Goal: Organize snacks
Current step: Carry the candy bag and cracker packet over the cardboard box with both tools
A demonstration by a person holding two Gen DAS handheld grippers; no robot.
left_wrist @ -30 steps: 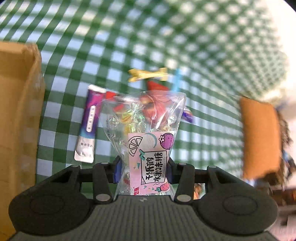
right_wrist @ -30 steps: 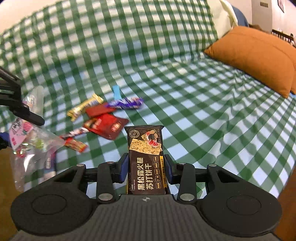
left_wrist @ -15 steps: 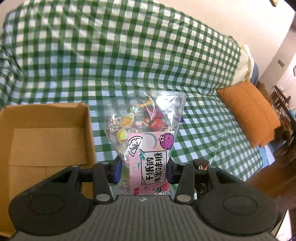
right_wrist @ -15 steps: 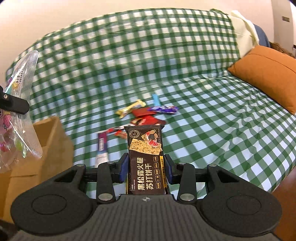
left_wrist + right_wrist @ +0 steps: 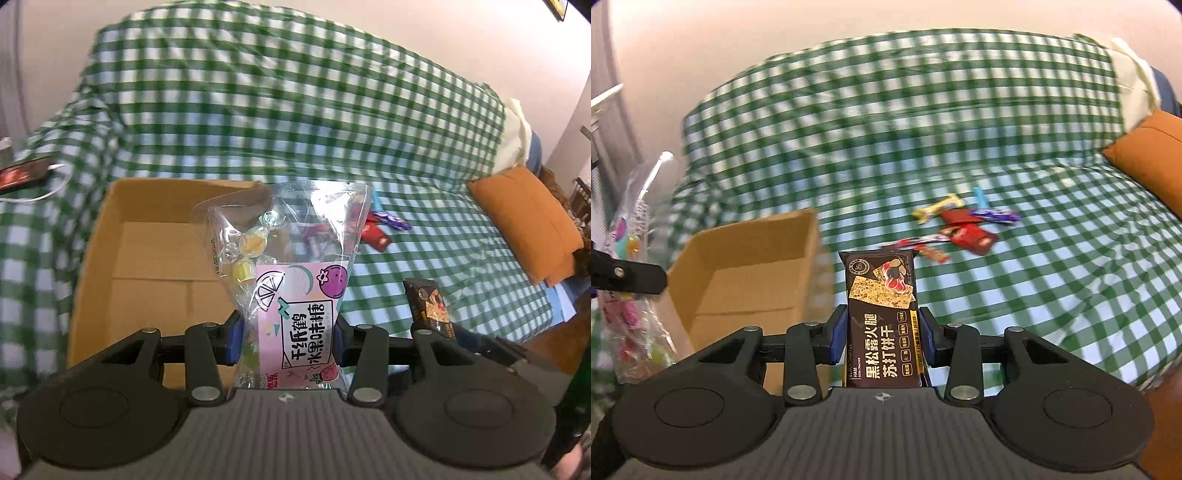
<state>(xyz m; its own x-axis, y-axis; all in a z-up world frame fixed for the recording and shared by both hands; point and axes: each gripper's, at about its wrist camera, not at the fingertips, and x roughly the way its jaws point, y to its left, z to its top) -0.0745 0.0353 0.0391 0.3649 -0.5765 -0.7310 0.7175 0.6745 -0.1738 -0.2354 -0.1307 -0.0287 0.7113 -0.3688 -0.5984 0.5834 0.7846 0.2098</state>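
My left gripper [image 5: 286, 338] is shut on a clear candy bag [image 5: 291, 273] with a pink label, held upright above the right side of an open cardboard box [image 5: 155, 258]. My right gripper [image 5: 882, 338] is shut on a dark cracker pack [image 5: 881, 314], held upright to the right of the same box [image 5: 746, 273]. The candy bag [image 5: 631, 266] hangs at the far left of the right wrist view. The cracker pack [image 5: 430, 306] shows low at the right of the left wrist view. Several loose snack wrappers [image 5: 964, 225] lie on the green checked cover [image 5: 1034, 280].
The box looks empty inside, its bottom flaps showing. An orange cushion [image 5: 532, 225] lies at the right end of the sofa. A dark phone with a white cable [image 5: 26, 171] rests on the left armrest. A red wrapper [image 5: 376, 236] lies behind the candy bag.
Both grippers rose and swung left toward the box, each keeping its snack. The box went from the left edge to the middle of the left wrist view and entered the right wrist view.
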